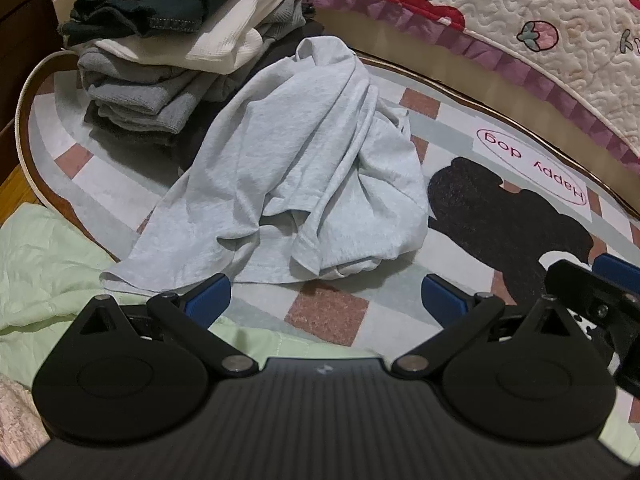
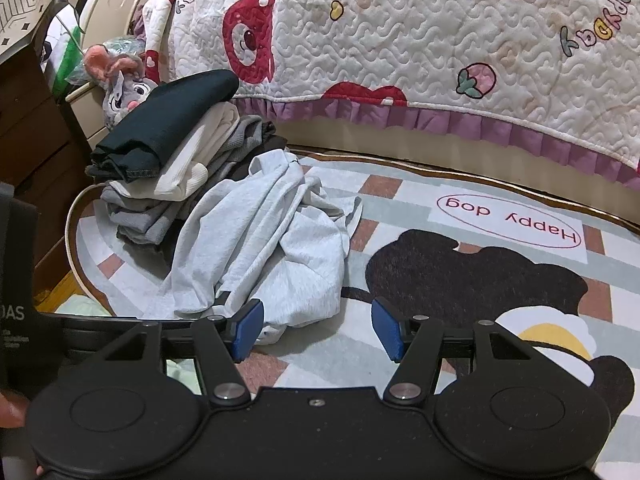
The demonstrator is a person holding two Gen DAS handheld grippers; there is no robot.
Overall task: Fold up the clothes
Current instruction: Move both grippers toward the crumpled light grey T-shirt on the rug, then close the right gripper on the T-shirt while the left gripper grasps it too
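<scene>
A crumpled light grey garment (image 1: 304,168) (image 2: 264,248) lies in a heap on the patterned rug (image 1: 460,128) (image 2: 500,208). It leans against a stack of folded clothes (image 1: 160,60) (image 2: 172,152) with a dark green piece on top. My left gripper (image 1: 326,298) hovers just in front of the garment's near hem, open, with only rug between its blue pads. My right gripper (image 2: 318,328) stands open at the garment's near right corner. Its left pad (image 2: 248,328) is close to the cloth, and nothing is between the pads.
A bed with a quilted cover and purple frill (image 1: 520,40) (image 2: 440,60) borders the rug at the back. A pale green cloth (image 1: 40,260) lies at the near left. A plush toy (image 2: 124,88) and dark wooden furniture (image 2: 24,128) stand left of the stack.
</scene>
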